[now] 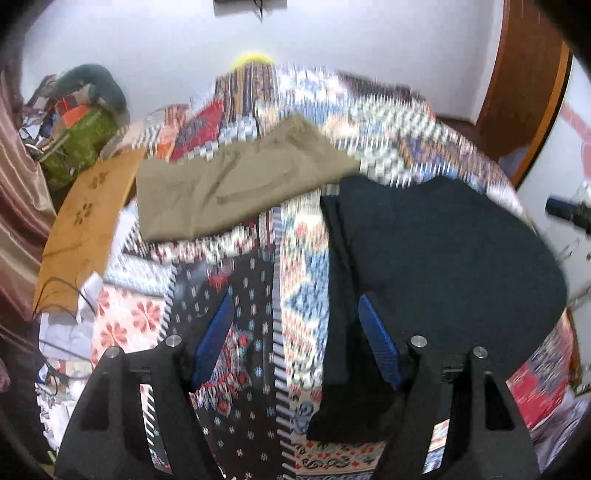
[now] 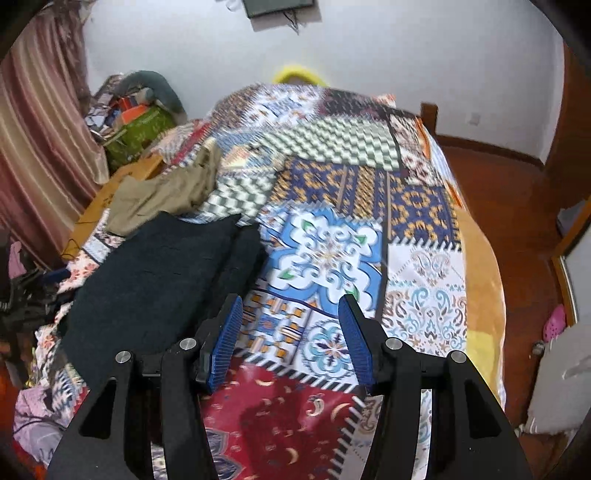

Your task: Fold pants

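the far half of the patchwork bedspread (image 1: 332,110) is smeared by motion blur, so its patterns cannot be read in the left wrist view. the dark pants (image 1: 443,251) run behind the right-hand finger of the left gripper (image 1: 297,339), hiding their near edge. the wall-mounted dark object (image 2: 279,7) is cut off by the top edge.

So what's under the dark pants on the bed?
The dark pants lie flat on the patchwork bedspread, which shows all around them. The khaki pants lie beyond them. Anything directly beneath the dark pants is covered.
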